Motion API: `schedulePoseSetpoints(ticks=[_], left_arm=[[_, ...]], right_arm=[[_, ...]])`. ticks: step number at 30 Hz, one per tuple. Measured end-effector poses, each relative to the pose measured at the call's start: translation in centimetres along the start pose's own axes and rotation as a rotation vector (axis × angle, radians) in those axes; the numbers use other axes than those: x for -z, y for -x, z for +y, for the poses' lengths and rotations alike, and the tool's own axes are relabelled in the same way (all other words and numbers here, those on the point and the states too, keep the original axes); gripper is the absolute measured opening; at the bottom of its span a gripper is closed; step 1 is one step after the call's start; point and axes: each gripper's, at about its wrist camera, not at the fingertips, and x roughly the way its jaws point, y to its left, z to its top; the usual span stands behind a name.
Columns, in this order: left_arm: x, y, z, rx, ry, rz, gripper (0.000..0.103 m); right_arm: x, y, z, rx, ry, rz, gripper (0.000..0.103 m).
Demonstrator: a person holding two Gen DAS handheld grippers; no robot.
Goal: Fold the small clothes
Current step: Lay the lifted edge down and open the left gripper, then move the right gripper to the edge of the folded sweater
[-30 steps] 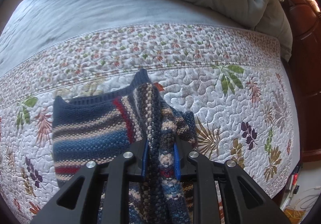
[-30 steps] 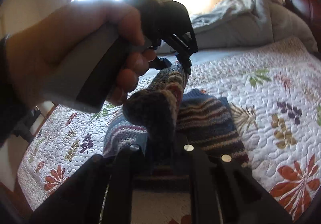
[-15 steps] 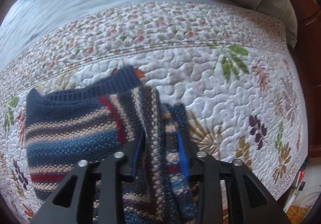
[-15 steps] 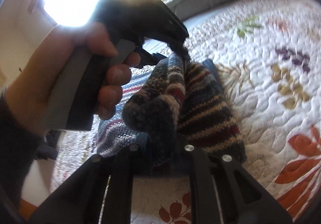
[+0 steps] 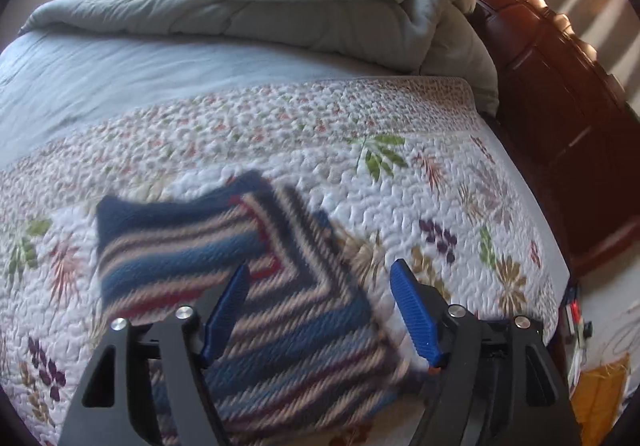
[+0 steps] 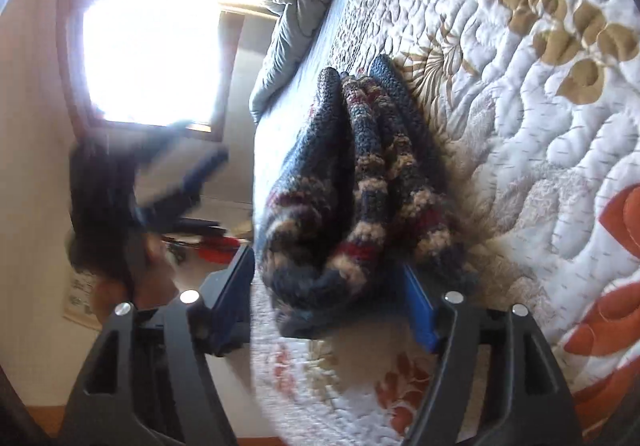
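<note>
The striped knit sweater (image 5: 256,286) lies folded on the quilt (image 5: 400,198), at about 7 o'clock in the left view. It looks soft, thick, light and floppy; best taken by a folded edge or corner. Left gripper (image 5: 320,310) and right gripper (image 6: 332,306) have just been opening; both are released, their pads clear of the knit. A rumpled comforter (image 5: 320,6) and wooden headboard (image 5: 560,86) sit at 1 o'clock.

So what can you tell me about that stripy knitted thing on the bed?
The striped sweater is a chunky knit in navy, blue, cream and red bands with a dark ribbed edge. It lies folded in layers on the floral quilt. Both tongs, left and right, have just opened and no longer pinch it.
</note>
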Motion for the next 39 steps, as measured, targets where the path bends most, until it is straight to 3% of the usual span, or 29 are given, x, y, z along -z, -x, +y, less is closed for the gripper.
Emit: schedulePoseSetpoints(ticks=[2,4,5,6,7,8,12,17,25,28,29,32,39], left_arm=[[2.1,0.9,1.5,0.02,0.018,0.018,0.075],[3.7,1.6,3.0,0.017,0.034,0.019,0.076],[4.3,1.6,3.6,0.013,0.043,0.029,0.076],[4.8,1.5,4.2,0.005,0.048,0.044,0.076],[5.2,1.5,4.7,-0.002,0.054,0.043,0.076],[5.5,1.7,5.1,-0.001,0.061,0.038,0.076],[5.7,3.2,6.1,0.087,0.112,-0.004,0.076],[5.8,3.8,6.0,0.15,0.108,-0.019,0.076],[7.7,0.0,7.4,0.174,0.13,0.062,0.076],[8.2,-1.0,8.2,0.194,0.156,0.07,0.076],[8.3,-1.1,8.4,0.2,0.16,0.07,0.076],[8.5,-0.7,8.5,0.223,0.154,0.058,0.078],[9.2,1.6,9.5,0.331,0.189,-0.045,0.078]], right_arm=[[-0.5,-0.9,0.1,-0.034,-0.026,0.02,0.078],[-1.0,-2.2,0.6,-0.014,-0.012,0.034,0.078],[-0.9,-2.7,1.1,0.01,0.006,0.032,0.074],[-0.8,-2.7,1.4,0.034,0.023,0.013,0.052],[-0.7,-2.7,1.7,0.051,0.04,-0.006,0.037],[-0.7,-2.6,1.9,0.055,0.046,-0.018,0.029],[-0.6,-0.6,3.2,0.083,0.1,-0.063,0.022],[0.3,1.6,3.7,0.126,0.146,-0.073,0.022],[0.7,0.1,0.6,0.208,0.104,-0.012,0.024],[0.3,0.9,1.7,0.212,0.135,-0.017,0.046],[-0.2,1.9,2.4,0.225,0.161,-0.045,0.057],[-2.9,2.8,5.1,0.263,0.263,-0.107,0.059],[-11.0,-5.3,7.0,0.365,0.348,0.032,0.057]])
